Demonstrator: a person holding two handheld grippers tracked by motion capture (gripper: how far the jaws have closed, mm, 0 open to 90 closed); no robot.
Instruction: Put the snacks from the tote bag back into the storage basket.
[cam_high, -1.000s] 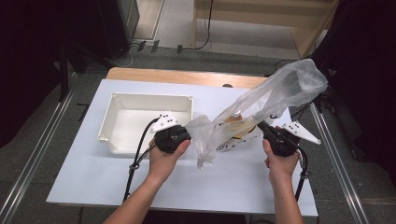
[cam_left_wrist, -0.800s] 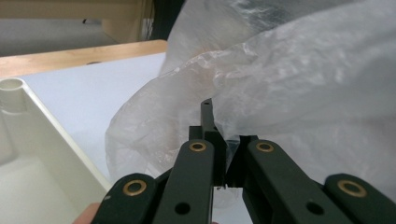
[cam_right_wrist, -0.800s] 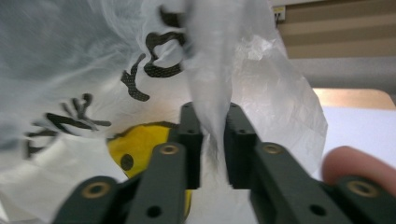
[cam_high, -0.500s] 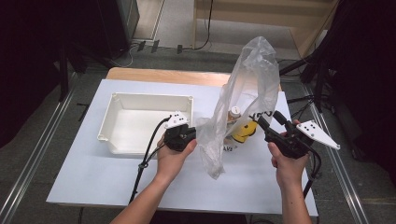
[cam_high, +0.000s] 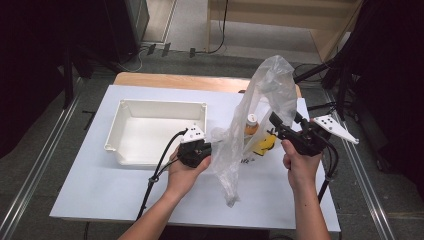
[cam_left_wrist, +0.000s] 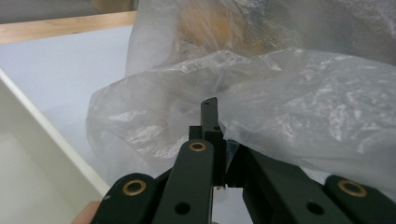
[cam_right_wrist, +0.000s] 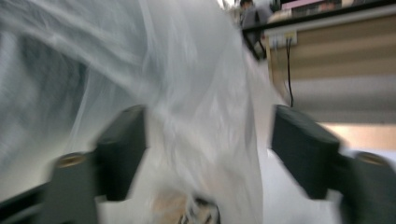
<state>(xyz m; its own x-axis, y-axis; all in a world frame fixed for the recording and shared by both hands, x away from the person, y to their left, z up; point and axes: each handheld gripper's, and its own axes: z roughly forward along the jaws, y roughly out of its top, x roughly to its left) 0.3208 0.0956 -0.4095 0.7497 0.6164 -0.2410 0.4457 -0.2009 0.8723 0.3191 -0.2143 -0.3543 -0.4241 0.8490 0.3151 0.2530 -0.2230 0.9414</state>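
Looks like a lab or test room rigged for recording. White table (cam_high: 100, 200) set between metal floor rails (cam_high: 30, 200), on grey floor, wooden board (cam_high: 165, 80) at its far edge. Dark curtains or screens (cam_high: 45, 65) on both sides, cables (cam_high: 220, 30) and plugs trailing across the floor behind, a pale wooden bench or shelf (cam_high: 280, 20) farther back.

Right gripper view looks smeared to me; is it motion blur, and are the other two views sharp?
Right gripper view: motion-blurred throughout, plastic bag and open fingers streaked. Left gripper view: the fingers shut on the bag are fairly sharp, the orange item behind the film is soft. High view: evenly lit and sharp, dark surroundings, white tray crisp.
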